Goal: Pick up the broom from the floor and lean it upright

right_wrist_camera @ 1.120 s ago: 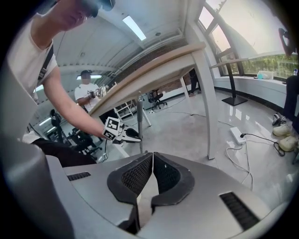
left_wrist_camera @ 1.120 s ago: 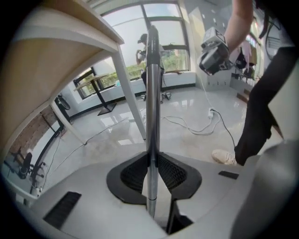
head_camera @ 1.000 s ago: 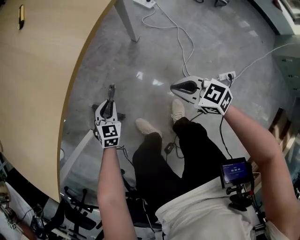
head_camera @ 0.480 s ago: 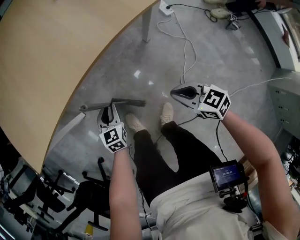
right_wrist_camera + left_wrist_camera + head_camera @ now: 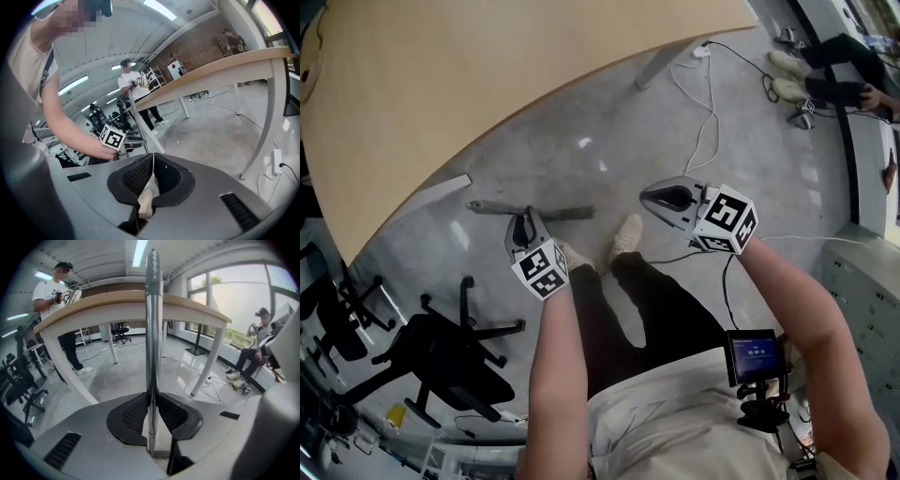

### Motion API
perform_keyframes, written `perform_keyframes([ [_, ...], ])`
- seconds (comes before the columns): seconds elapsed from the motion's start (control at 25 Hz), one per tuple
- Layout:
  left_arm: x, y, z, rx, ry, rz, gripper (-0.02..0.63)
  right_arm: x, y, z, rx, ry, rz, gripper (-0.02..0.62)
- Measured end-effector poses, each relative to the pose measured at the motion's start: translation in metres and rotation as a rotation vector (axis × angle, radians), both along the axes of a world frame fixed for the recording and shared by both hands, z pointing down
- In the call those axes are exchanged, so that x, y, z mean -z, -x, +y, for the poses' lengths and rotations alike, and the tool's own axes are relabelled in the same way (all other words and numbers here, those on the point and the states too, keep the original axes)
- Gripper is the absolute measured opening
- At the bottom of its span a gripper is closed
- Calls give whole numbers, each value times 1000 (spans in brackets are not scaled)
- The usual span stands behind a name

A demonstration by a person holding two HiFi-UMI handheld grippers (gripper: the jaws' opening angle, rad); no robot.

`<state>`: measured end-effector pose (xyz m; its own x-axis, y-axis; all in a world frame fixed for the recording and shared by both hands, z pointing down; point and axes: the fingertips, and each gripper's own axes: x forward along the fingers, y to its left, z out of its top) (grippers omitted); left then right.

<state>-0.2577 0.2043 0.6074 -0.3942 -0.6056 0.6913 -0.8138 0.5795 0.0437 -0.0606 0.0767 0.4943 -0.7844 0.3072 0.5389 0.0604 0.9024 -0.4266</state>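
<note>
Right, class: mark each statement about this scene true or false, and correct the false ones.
1. The left tongs are clamped on a silver metal pole. True.
2. The right tongs hold a white cable. False: they are shut with nothing in them.
3. The black office chair sits on top of the curved light wooden table. False: it is on the grey floor, beside the table.
4. A thin white cable trails across the floor. True.
</note>
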Motion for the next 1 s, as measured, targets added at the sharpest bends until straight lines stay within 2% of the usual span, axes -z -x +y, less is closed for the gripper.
perform_keyframes([
  [0.12, -8, 7, 5, 114, 14, 24, 74, 9, 3, -1, 58, -7, 0, 20],
  [0.2, -12, 14, 0, 127, 9, 10, 74, 12, 6, 0, 84, -10, -1, 20],
  [0.48, -17, 44, -30, 116, -58, -39, 75, 1, 19, 9, 129, -29, 28, 20],
  [0.6, -18, 50, -41, 65, -71, -71, 75, -1, 17, 10, 135, -30, 41, 20],
  [1.0, -24, 69, -69, -25, -32, -102, 75, -8, 2, -2, 109, -31, 68, 20],
])
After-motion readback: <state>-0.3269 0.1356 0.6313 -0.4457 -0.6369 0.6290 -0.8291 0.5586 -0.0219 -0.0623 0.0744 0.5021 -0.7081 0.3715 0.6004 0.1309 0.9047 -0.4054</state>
